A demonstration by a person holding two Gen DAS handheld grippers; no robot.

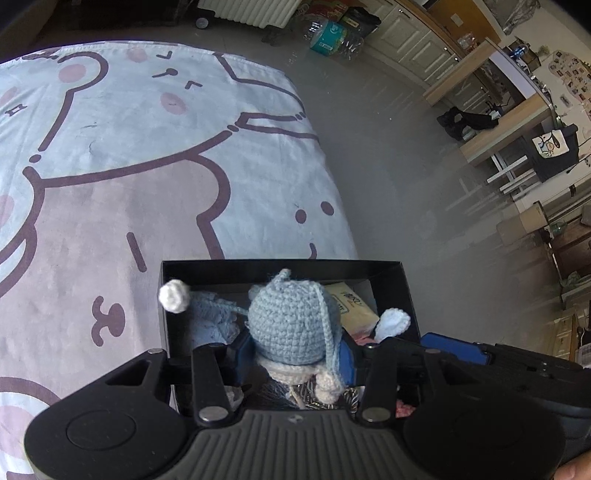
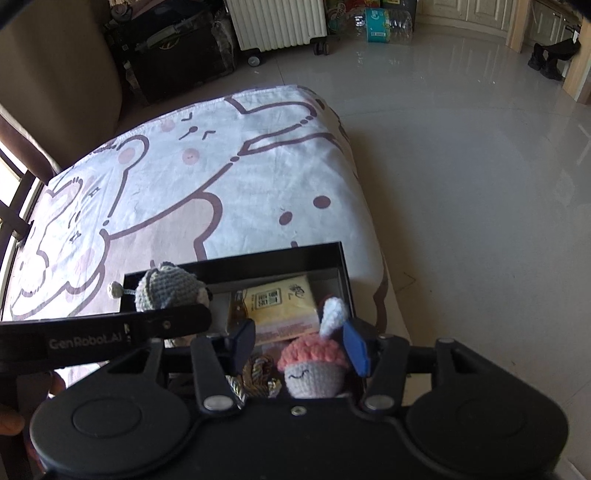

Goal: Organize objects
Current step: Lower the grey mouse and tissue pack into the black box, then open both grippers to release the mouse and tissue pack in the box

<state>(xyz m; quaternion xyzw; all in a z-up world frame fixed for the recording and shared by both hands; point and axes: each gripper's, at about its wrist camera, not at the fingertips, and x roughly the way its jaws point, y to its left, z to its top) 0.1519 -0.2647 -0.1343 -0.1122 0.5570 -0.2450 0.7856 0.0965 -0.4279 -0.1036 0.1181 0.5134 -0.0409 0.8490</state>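
Note:
A black open box (image 1: 280, 267) sits at the near right corner of a bed with a cartoon cover (image 1: 147, 166). My left gripper (image 1: 295, 354) is over the box, shut on a blue crocheted doll (image 1: 291, 321). Both blue pads touch the sides of the doll's head, and its white pom-pom (image 1: 173, 295) hangs over the box's left wall. My right gripper (image 2: 301, 345) is over the box (image 2: 236, 260) too. A pink-capped crocheted doll (image 2: 314, 365) lies between its jaws against the right pad, with a gap to the left pad. The left gripper's finger (image 2: 166, 325) crosses beside it.
A yellow tissue packet (image 2: 284, 306), a small amber bottle (image 2: 239, 308) and a braided cord (image 2: 258, 369) lie inside the box. Bare floor (image 2: 480, 184) runs to the right of the bed. A white radiator on wheels (image 2: 277, 22) and packed water bottles (image 2: 384, 20) stand at the far end.

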